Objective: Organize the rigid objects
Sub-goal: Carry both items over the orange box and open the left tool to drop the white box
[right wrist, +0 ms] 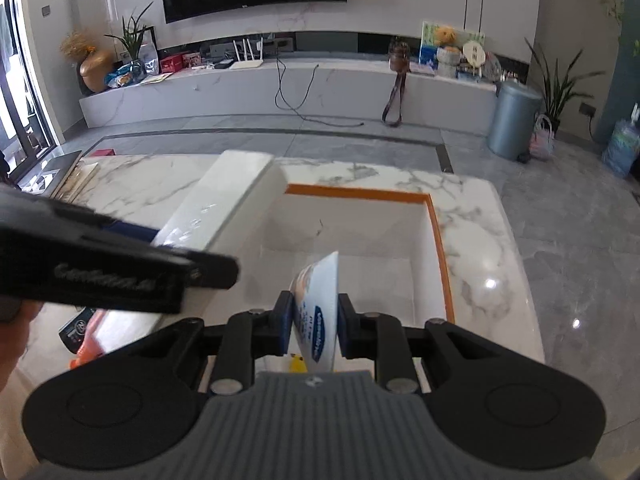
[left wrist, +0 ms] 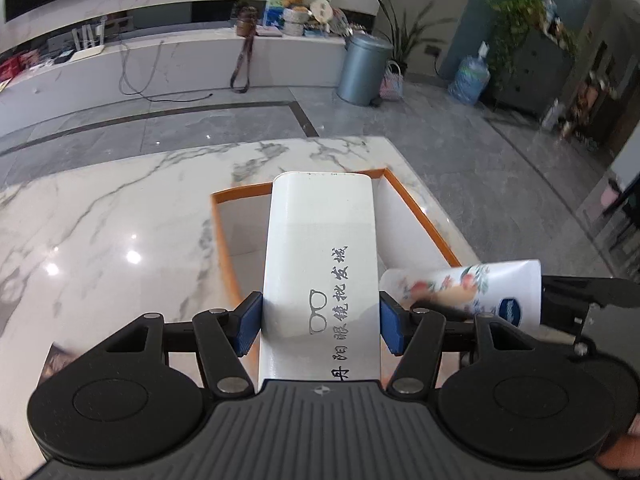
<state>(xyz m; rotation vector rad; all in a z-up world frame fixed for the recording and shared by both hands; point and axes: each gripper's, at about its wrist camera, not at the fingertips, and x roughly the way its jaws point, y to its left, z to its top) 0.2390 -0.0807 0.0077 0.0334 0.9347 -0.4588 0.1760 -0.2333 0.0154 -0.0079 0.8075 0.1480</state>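
A long white glasses case [left wrist: 322, 256] with rounded corners hangs in the air over the near left part of an open box [left wrist: 420, 216], pinched at its near end. Its flat top faces up, printed with a small spectacles outline and a line of dark characters running along its length. Just to its right, a white tube [left wrist: 472, 292] with a peach-and-leaf pattern and a blue oval logo is held by its near end, tilted, above the box's near right part. The box has orange rims and white inner walls, and sits on the marble table's far right corner.
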